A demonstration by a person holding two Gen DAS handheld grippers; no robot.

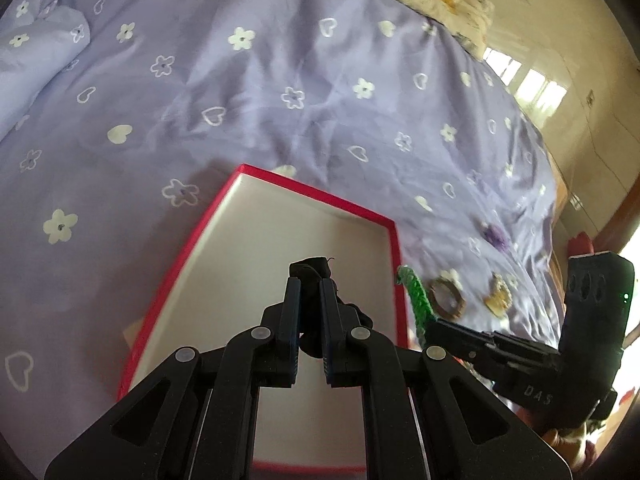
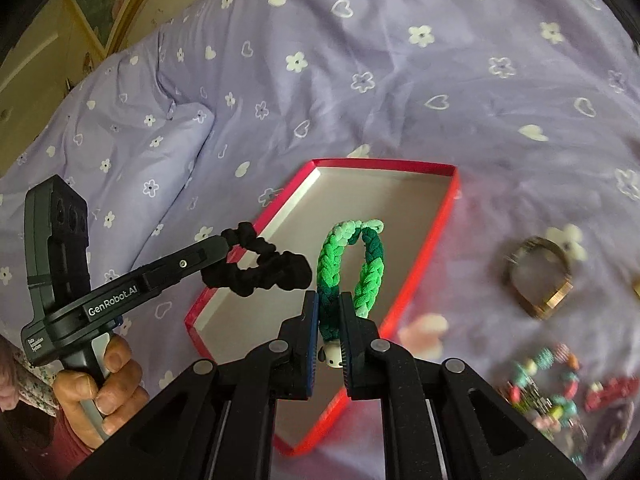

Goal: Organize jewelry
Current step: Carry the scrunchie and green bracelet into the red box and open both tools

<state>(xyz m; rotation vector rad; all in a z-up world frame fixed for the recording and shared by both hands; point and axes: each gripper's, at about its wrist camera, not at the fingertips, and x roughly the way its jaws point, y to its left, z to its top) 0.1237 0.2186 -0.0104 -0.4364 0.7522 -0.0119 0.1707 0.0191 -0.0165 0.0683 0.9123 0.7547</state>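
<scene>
Both grippers loaded for drop-off: left gripper [image 1: 310, 280] is clamped on a black ruched fabric scrunchie [image 2: 264, 262], right gripper [image 2: 329, 300] is clamped on a green braided fabric hair tie [image 2: 350, 256] with a small white charm at the pads, loop sticking out ahead of the fingers. Each piece hangs over the shallow red-rimmed cardboard box [image 2: 448, 216] on the lilac flower-print bedsheet [image 2: 360, 60], scrunchie above the box's left edge, so opening should drop them inside. Brass-coloured bangle [image 2: 536, 276] and blurred bead pieces [image 2: 548, 384] lie on the sheet off the box's right edge, probably next.

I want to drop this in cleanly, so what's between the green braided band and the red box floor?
Nothing: the right wrist view shows bare floor in the red box beneath the green braided band.
</scene>
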